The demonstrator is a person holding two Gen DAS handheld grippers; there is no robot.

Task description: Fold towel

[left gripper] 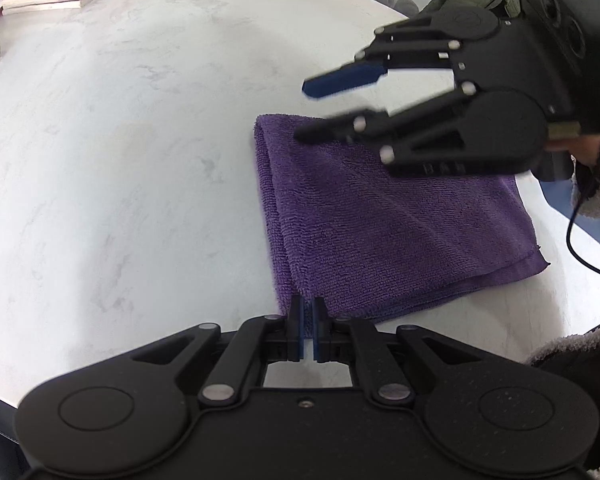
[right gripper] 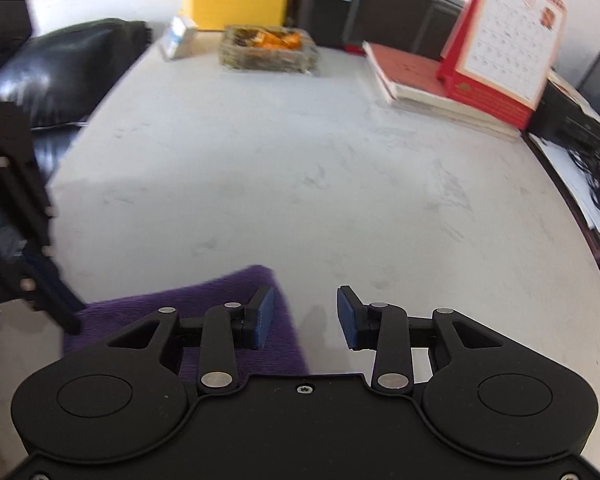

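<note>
purple towel (left gripper: 380, 224) already folded into layered rectangle at frame centre-right; left gripper (left gripper: 308, 320) clenched on its near corner; right gripper (right gripper: 305, 318) released, empty; likely final fold or done

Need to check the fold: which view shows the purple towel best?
Left wrist: the purple towel shows nearly whole, folded, layered edges visible. Right wrist catches only a blurred corner behind its gripper.

Office, prob.: desk calendar (right gripper: 508, 36) on stacked books (right gripper: 416, 84), black sofa (right gripper: 60, 68), printer (right gripper: 572, 120) w/ papers.
</note>
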